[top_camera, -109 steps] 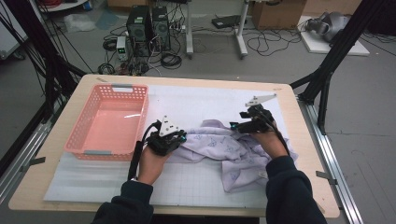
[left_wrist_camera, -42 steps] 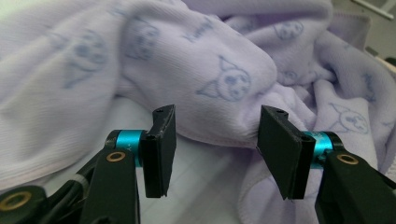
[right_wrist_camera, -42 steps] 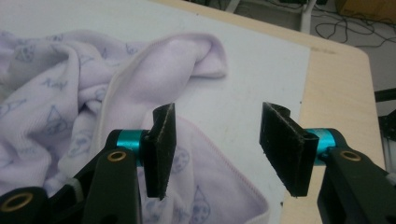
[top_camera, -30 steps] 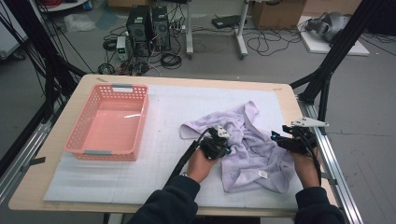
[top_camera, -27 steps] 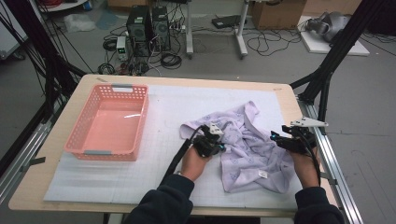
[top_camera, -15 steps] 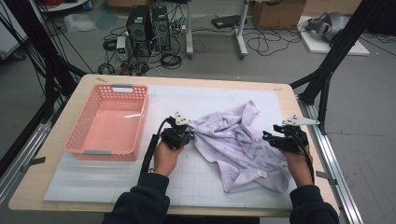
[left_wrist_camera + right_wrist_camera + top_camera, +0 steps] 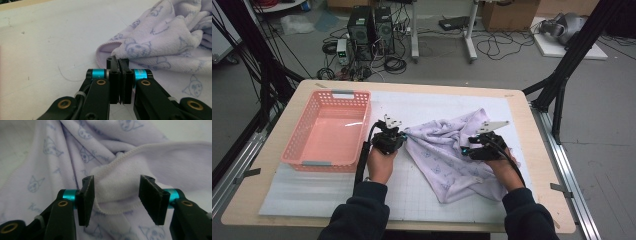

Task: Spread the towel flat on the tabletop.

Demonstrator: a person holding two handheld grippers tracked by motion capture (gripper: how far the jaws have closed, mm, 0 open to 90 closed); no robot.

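We see the table (image 7: 272, 200), its top covered by a white gridded mat (image 7: 312, 190). A pink basket (image 7: 302, 150) stands on the left part of the mat.

The lavender towel (image 7: 447, 150), printed with small cat faces, lies crumpled on the right half of the mat, well apart from the basket. One corner of it is drawn out toward the left.

The left gripper (image 7: 398, 134) sits just right of the basket. In the left gripper view its 2 jaws are pressed together on the towel (image 7: 160, 42) corner, and a thin edge of cloth runs down between the pads; the rest of the towel spreads away to the right.

The right gripper (image 7: 468, 149) rests over the towel's right side. In the right gripper view its 2 jaws stand partly apart and have just been closing. A raised fold with a stitched hem of the towel (image 7: 117, 187) sits between them. The left pad touches the cloth; the right pad stands clear of it.
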